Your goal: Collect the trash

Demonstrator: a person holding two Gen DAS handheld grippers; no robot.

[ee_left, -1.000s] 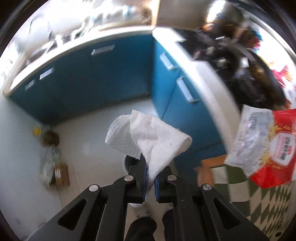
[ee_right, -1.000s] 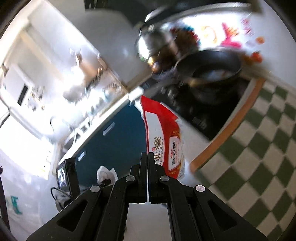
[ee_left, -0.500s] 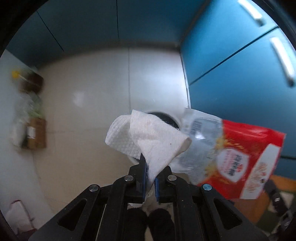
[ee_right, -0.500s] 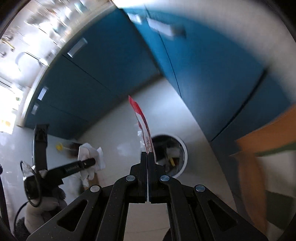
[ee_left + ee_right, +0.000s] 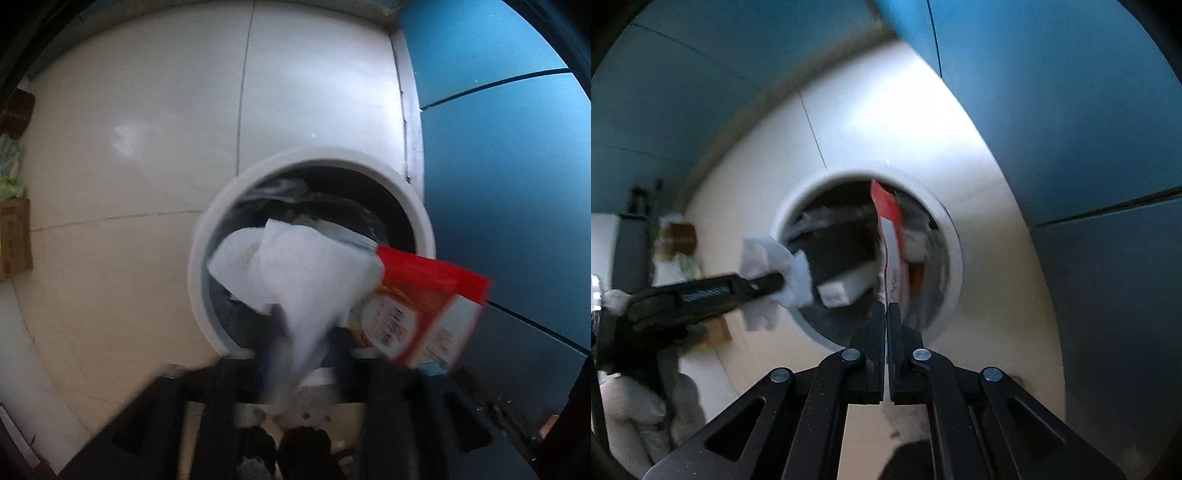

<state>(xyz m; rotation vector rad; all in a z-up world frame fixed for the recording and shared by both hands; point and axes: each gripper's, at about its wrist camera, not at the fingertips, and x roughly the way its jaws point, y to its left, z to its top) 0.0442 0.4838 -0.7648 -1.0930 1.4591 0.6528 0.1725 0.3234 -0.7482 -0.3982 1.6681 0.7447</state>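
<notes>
A round white trash bin point(image 5: 314, 162) with a dark liner stands on the floor below both grippers; it also shows in the right wrist view point(image 5: 955, 266). My left gripper point(image 5: 299, 363), blurred, is shut on a white paper towel point(image 5: 295, 273) hanging over the bin's opening; the towel also shows in the right wrist view point(image 5: 764, 258). My right gripper point(image 5: 886, 308) is shut on the edge of a red and white snack bag point(image 5: 892, 236), held over the bin. The bag shows beside the towel in the left wrist view point(image 5: 424, 317).
Blue cabinet doors point(image 5: 498, 166) stand close to the right of the bin. The floor is pale tile point(image 5: 129, 147). A cardboard box point(image 5: 14, 240) and bags lie at the far left. The bin holds other trash, including a white box point(image 5: 838, 291).
Both grippers have swung down from the counter to just above the bin. The towel and the snack bag are now over its opening, closer to the rim.
</notes>
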